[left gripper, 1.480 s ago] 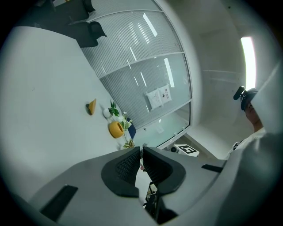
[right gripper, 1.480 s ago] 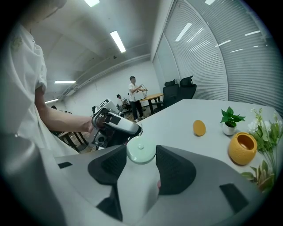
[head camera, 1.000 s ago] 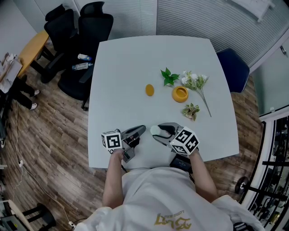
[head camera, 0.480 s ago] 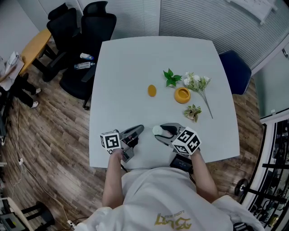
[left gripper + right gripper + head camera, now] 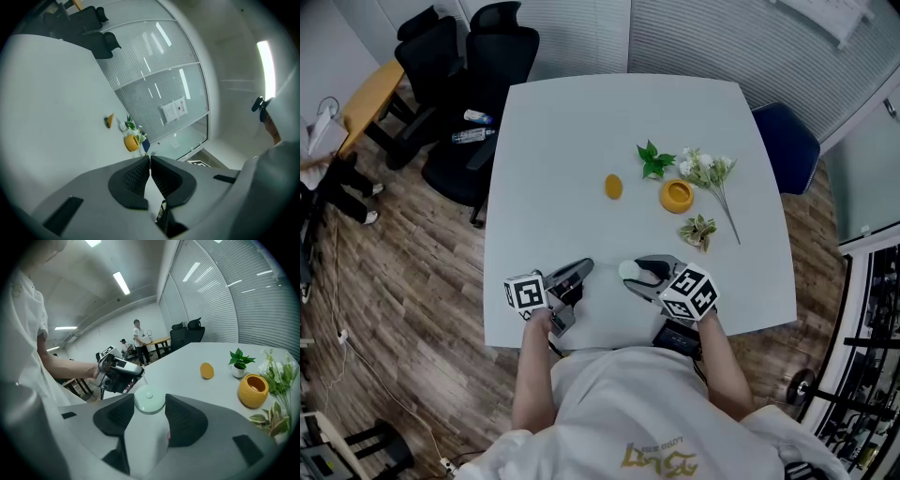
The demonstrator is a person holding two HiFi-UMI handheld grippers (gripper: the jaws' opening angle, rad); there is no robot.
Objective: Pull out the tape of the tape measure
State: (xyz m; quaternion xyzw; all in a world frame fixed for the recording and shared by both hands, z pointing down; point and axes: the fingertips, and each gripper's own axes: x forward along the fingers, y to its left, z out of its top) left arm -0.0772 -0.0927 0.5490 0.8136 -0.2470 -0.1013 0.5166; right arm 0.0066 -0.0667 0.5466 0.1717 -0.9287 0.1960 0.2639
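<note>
At the near edge of the table (image 5: 581, 122), both forearms are tucked close to the body and the two tools face each other. The left gripper (image 5: 150, 159) lies roughly level, pointing at its partner. Its jaws are pressed together on what appears to be the tape (image 5: 143, 376) (a thin pale strip, barely visible, so the pinch is inferred). The right gripper (image 5: 635, 274) angles down toward the tabletop, its jaws spread wide around the tape measure (image 5: 149, 400). This is a small round pale-green case, clamped across its rim between the ribbed pads. Assessment: the case looks light, hard and smooth, so it may twist or slip if the pull goes off-line. The tape is probably thin and limp and is best held at its end, with the draw kept straight away from the case. Well apart, mid-table, sits a small orange piece (image 5: 612, 187). Further right are a yellow pot (image 5: 675, 196), a green sprig (image 5: 652, 160) and white flowers (image 5: 705, 169). Black chairs (image 5: 478, 56) stand beyond the far left corner.
</note>
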